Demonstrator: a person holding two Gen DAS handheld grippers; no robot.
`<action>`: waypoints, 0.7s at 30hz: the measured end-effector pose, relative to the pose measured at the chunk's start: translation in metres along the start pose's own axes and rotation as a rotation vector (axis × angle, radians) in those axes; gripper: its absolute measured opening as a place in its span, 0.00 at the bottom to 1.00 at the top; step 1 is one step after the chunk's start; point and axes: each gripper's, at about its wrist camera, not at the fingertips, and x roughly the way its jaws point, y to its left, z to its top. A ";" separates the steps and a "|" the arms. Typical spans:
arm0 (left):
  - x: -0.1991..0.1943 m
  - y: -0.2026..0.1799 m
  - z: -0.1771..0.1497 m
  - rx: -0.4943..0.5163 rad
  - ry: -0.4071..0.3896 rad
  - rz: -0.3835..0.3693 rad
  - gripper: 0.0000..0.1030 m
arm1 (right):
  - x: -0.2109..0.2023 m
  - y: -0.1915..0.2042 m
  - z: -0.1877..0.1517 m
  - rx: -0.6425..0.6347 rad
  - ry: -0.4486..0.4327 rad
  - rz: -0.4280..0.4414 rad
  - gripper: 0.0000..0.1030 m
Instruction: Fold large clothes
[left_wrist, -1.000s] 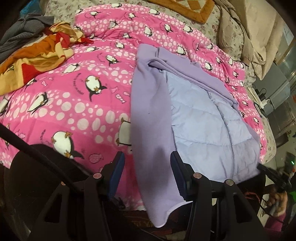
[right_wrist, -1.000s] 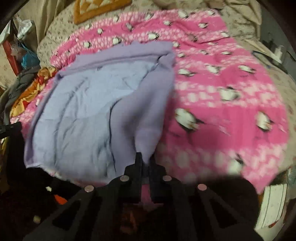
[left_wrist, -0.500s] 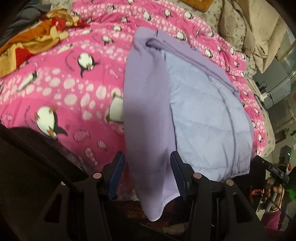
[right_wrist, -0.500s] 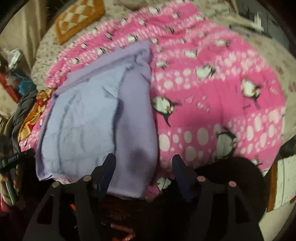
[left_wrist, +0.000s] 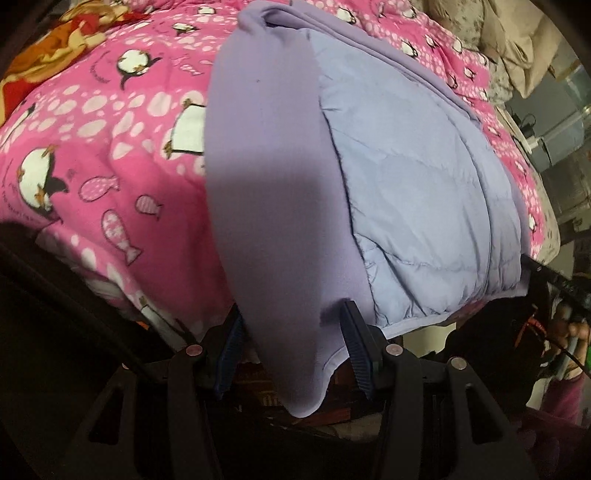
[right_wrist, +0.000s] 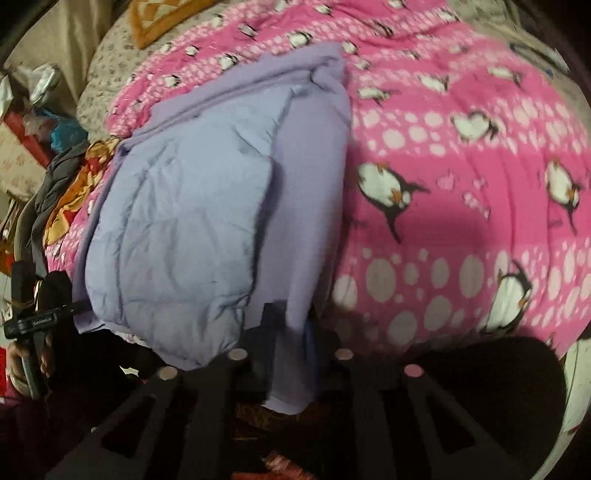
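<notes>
Lavender jacket (left_wrist: 406, 192) lay spread on the pink penguin blanket (left_wrist: 110, 155) that covered the bed, its pale quilted lining facing up and its near hem reaching the edge of the bed closest to both cameras. In the left wrist view the left gripper (left_wrist: 291, 343) sat at that near edge with its jaws partly apart; a folded-over purple flap of the jacket ran down between the two blue-padded fingers (left_wrist: 354, 343) and hung below them, the right-hand pad touching the cloth, though whether both pads pressed on it could not be told. In the right wrist view the right gripper (right_wrist: 288, 332) sat at the other side of the same hem, its jaws narrow and closing, with the opposite purple flap (right_wrist: 291, 369) passing between them and drooping past the fingers; motion blur hid whether the pads were already pressing. The quilted middle of the jacket lay between the two grippers, to the right of the left one and to the left of the right one. A crumpled orange and red cloth (left_wrist: 48, 48) rested on the blanket well apart from the jacket, at the far left. A person's hand (right_wrist: 26, 362) holding the left tool showed at the left edge of the right wrist view.
</notes>
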 end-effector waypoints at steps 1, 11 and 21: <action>0.001 0.000 0.001 -0.003 0.002 0.000 0.21 | -0.004 0.000 0.001 -0.001 -0.005 0.018 0.14; 0.003 0.009 0.002 -0.042 0.000 0.002 0.21 | 0.023 -0.018 -0.003 0.102 0.065 0.042 0.52; 0.006 0.001 0.002 -0.034 -0.009 0.034 0.21 | -0.003 0.004 0.004 0.015 -0.034 0.108 0.08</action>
